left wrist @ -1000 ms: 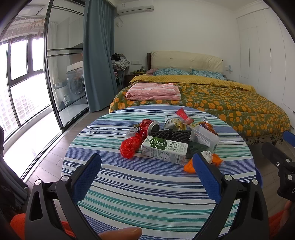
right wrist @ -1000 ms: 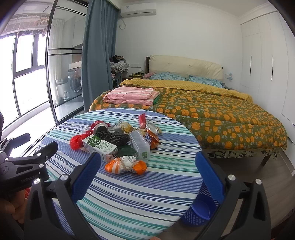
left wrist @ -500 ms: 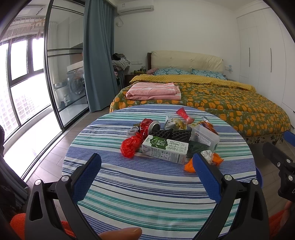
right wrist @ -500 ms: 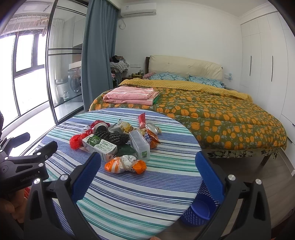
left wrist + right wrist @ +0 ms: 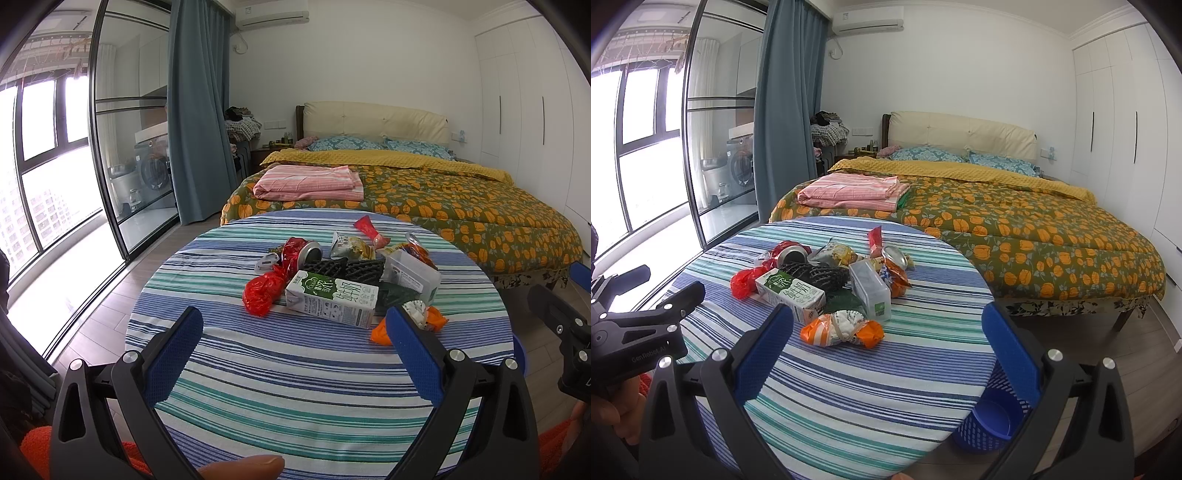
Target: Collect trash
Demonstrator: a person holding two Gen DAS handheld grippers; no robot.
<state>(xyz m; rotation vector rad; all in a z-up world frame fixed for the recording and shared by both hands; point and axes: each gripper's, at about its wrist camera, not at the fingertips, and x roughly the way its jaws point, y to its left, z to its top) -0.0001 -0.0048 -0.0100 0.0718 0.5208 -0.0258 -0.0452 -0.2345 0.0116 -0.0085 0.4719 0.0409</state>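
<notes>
A heap of trash lies mid-table on the striped cloth (image 5: 280,373): a green-and-white milk carton (image 5: 332,298), a red plastic bag (image 5: 262,291), a crushed red can (image 5: 304,253), black netting (image 5: 345,266), a clear plastic box (image 5: 412,273), snack wrappers and an orange-and-white wrapper (image 5: 842,328). My left gripper (image 5: 291,343) hovers open over the near part of the table, short of the heap. My right gripper (image 5: 886,343) is open too, near the table's right edge, with the orange wrapper between and beyond its fingers. A blue mesh bin (image 5: 991,417) stands on the floor below the table's right side.
Behind the table is a bed (image 5: 443,206) with an orange-flowered quilt and a folded pink sheet (image 5: 308,182). Glass sliding doors and a blue curtain (image 5: 199,110) are on the left, white wardrobes (image 5: 1123,122) on the right. Wooden floor surrounds the table.
Both views have crept very slightly forward toward the heap. Nothing on the table has moved, and both grippers stay open.
</notes>
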